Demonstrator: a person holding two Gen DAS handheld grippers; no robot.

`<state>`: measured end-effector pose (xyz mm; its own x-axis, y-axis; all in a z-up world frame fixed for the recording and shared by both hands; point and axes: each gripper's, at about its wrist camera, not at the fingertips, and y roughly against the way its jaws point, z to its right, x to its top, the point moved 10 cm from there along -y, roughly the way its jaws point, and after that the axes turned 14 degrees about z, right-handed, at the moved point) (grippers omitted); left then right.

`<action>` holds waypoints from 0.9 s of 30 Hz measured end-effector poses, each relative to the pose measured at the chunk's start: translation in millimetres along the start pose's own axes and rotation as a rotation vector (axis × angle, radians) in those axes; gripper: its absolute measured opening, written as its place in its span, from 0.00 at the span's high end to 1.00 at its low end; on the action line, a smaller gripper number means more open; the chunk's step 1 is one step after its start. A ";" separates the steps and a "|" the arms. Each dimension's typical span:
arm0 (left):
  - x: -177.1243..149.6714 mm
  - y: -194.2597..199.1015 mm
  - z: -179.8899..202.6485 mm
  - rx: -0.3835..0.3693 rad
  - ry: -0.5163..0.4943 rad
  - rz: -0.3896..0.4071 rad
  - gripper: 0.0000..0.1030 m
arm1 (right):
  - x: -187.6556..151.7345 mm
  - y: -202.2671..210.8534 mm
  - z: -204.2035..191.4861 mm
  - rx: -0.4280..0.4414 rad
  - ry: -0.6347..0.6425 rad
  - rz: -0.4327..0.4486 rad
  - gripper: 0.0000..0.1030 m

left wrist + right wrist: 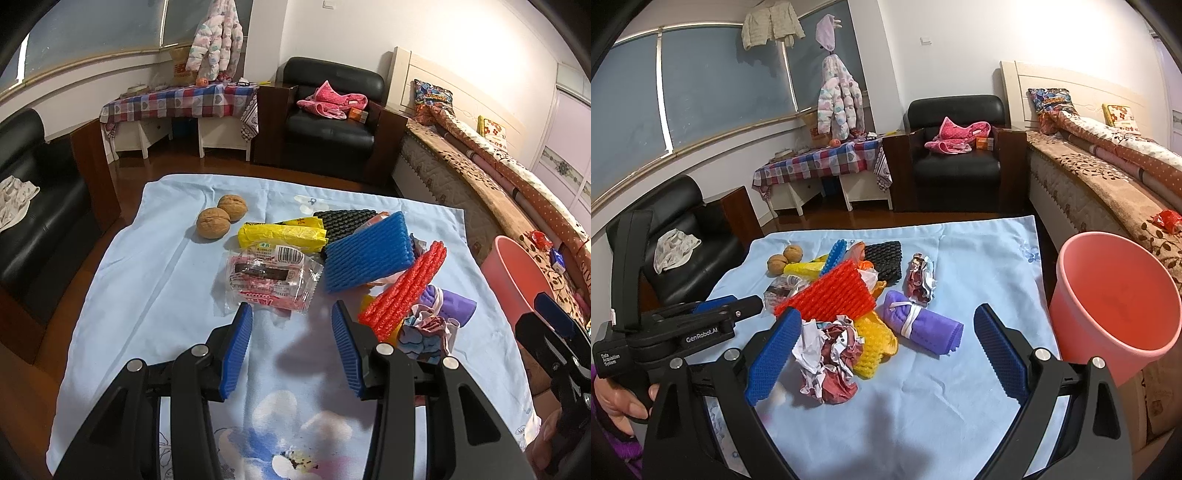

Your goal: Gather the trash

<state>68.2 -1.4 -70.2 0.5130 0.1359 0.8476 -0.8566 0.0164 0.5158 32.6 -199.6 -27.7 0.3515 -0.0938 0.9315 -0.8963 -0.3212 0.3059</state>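
Hovering low over the pale blue cloth (140,266), the left gripper (291,314) has its blue pads spread moderately apart and holds nothing; its tips sit just short of the clear snack wrapper (269,280) at the centre of the left wrist frame. The right gripper (886,321) is spread much wider, also empty, with a crumpled paper ball (827,358) lying between its fingers close to the left pad (772,354). The trash pile fills the middle of both frames: red foam net (827,295), blue foam net (365,254), yellow wrapper (280,234), purple roll (923,325). Two walnuts (221,216) rest at the pile's upper left. The pink bucket (1115,302) stands at the right edge of the right wrist frame.
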 end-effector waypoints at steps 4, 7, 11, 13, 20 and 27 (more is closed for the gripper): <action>0.0 0.1 0.6 -0.002 0.000 -0.001 0.57 | -1.1 0.0 -2.8 0.007 0.007 -0.005 0.08; -0.4 0.5 1.3 -0.003 0.000 -0.001 0.57 | -2.3 0.0 -4.2 0.010 0.008 -0.011 0.08; -0.7 2.1 3.5 -0.014 0.002 0.000 0.57 | -5.6 -2.1 -5.8 0.018 0.007 -0.026 0.08; -0.6 2.6 4.9 -0.020 -0.001 0.002 0.57 | -7.7 -2.7 -7.9 0.025 0.010 -0.033 0.09; 1.4 4.4 7.4 -0.052 -0.008 0.011 0.57 | -19.5 -5.5 -22.5 0.084 0.022 -0.082 0.15; 0.4 6.0 10.0 -0.078 -0.010 0.014 0.57 | -30.1 -7.4 -35.7 0.121 0.039 -0.121 0.19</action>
<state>63.8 -11.2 -65.6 0.5014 0.1270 0.8559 -0.8651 0.0915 0.4932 19.0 -160.7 -50.9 0.4420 -0.0113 0.8969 -0.8082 -0.4389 0.3927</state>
